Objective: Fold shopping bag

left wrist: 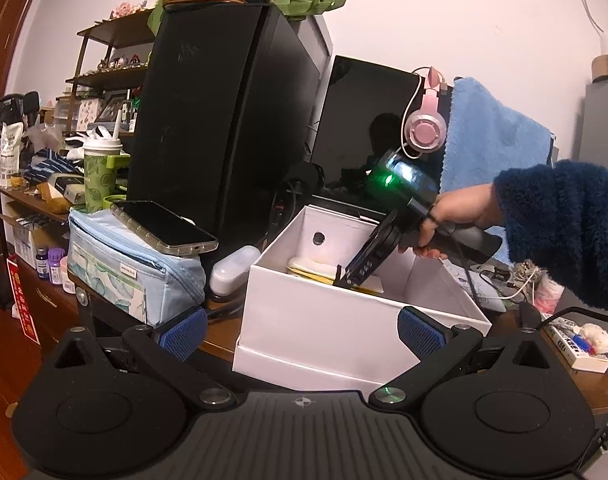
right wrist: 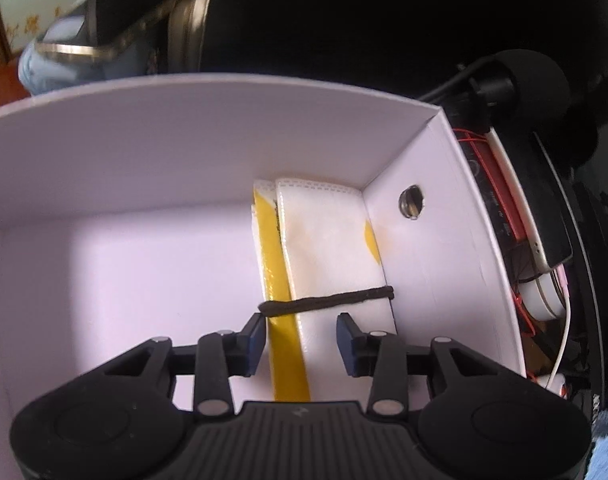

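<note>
Jaws of right gripper (right wrist: 302,340) standing part-spread astride one folded white-and-yellow shopping bag (right wrist: 323,236), pads not pressing; one black band (right wrist: 327,300) circling bag, lying inside one white box (right wrist: 144,152) on table (left wrist: 220,336). Left gripper (left wrist: 302,330) jaws hanging spread, empty, facing box.

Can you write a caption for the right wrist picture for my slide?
The right gripper reaches into a white box, its jaws straddling a folded white-and-yellow shopping bag bound with a black band.

Glossy plastic bag (right wrist: 331,248), matt card box (right wrist: 184,148), fluffy towel (left wrist: 491,136)
</note>
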A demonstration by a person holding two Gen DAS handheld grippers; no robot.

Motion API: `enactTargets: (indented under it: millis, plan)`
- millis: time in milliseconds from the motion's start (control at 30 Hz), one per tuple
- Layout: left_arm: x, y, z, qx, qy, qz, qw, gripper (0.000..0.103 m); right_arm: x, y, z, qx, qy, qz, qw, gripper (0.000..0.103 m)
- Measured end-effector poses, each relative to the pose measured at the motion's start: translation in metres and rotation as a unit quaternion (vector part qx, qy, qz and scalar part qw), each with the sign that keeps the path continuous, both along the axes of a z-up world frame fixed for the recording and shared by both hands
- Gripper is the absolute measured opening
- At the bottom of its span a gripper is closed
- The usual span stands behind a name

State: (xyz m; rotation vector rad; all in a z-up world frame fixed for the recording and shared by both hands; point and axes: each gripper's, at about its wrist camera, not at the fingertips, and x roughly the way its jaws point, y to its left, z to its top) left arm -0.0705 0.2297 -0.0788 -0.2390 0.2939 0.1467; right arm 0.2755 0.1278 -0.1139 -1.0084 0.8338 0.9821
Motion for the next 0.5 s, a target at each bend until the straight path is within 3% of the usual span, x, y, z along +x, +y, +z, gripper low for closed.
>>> enactTargets:
  millis: [67,133,233,367,400,500]
  plan:
    - [0.002,-0.001,0.002,0.004,0.007,0.001,1.0,0.103,-0.003,-0.013,0.014,0.038,0.017,-0.008,0.999,0.05]
    - [0.005,-0.002,0.004,0.008,0.016,0.001,0.9998,0.103,-0.009,-0.031,0.033,0.09,0.025,-0.019,0.995,0.068]
    - [0.009,-0.006,0.008,0.014,0.019,0.002,0.9997,0.102,-0.03,-0.046,0.074,0.182,0.032,-0.052,0.981,0.079]
    - [0.018,-0.017,0.015,0.035,0.024,0.018,0.9989,0.102,-0.031,-0.06,0.117,0.291,0.062,-0.13,0.946,0.089]
    - [0.022,-0.02,0.018,0.034,0.028,0.018,0.9989,0.102,-0.037,-0.067,0.124,0.314,0.065,-0.158,0.934,0.096]
    - [0.033,-0.031,0.026,0.031,0.039,0.007,0.9987,0.102,-0.045,-0.101,0.137,0.344,0.059,-0.238,0.907,0.102]
